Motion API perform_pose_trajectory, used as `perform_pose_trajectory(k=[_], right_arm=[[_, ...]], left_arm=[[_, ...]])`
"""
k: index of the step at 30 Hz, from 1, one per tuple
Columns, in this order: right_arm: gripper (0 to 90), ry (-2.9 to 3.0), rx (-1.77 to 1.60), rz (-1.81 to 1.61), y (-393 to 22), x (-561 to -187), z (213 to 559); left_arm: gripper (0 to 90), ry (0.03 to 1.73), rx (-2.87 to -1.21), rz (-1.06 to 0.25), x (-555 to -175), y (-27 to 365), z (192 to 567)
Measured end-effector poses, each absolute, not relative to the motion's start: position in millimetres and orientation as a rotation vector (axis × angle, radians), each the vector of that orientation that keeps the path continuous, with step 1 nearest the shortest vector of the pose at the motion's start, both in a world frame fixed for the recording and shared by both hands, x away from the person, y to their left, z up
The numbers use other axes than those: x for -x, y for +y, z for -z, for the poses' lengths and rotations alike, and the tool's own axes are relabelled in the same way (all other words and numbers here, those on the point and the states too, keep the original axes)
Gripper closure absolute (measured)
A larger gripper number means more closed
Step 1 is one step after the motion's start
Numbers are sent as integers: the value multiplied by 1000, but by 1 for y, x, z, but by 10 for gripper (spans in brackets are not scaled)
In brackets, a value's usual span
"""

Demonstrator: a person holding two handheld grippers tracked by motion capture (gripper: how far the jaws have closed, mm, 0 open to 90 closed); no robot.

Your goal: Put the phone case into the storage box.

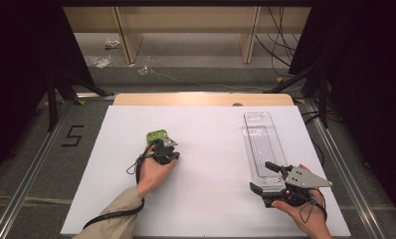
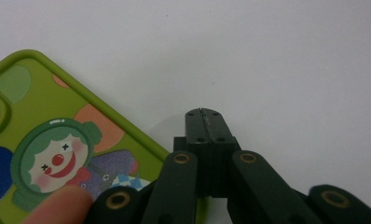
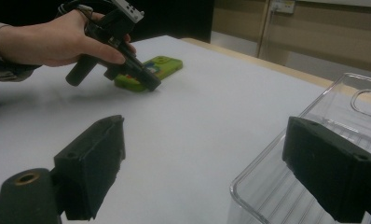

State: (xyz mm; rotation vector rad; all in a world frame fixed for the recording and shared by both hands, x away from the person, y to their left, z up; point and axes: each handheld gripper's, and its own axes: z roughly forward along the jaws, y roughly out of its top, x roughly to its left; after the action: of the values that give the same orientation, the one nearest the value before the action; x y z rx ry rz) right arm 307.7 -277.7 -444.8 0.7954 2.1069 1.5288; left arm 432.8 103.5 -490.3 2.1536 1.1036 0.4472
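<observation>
We see a white table top (image 1: 206,149) covering most of the bench, with a strip of wood edge at its far side. On its right half lies a long clear plastic tray (image 1: 260,144), lengthwise away from us, its near end at our right gripper (image 1: 268,180). Our right hand (image 1: 305,211) comes in from the bottom right corner, palm around the grip body, grey three-cornered plate on top, the tool pointing left and slightly away across the near end of the tray. Its jaws stand spread wide: in the right gripper view one black pad sits low at left over bare table, the other at right overlaps the tray's near corner, with open table between them; we cannot tell whether that right pad touches the tray wall. Our left forearm, in a beige sleeve, runs up from the bottom edge at a slant to the left hand (image 1: 153,172), which wraps the left gripper (image 1: 170,144) and tips it forward and down toward the table, cable looping back along the wrist. Its jaws are pressed together, pinching nothing, tips just above or on the white surface right beside the green phone case (image 1: 156,135). The case lies flat left of table centre, clown print facing up, its near corner just beside the closed tips. One fingertip (image 2: 58,207) of the left hand lies over the case's print.
</observation>
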Motion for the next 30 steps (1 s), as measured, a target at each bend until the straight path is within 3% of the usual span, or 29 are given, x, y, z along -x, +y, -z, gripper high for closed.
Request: perform_pose_trajectory(k=[30], right_arm=[[148,2107,-797,-1531,-278,-308,445]], left_arm=[[898,1177,-2181,-426,-416,138,487]])
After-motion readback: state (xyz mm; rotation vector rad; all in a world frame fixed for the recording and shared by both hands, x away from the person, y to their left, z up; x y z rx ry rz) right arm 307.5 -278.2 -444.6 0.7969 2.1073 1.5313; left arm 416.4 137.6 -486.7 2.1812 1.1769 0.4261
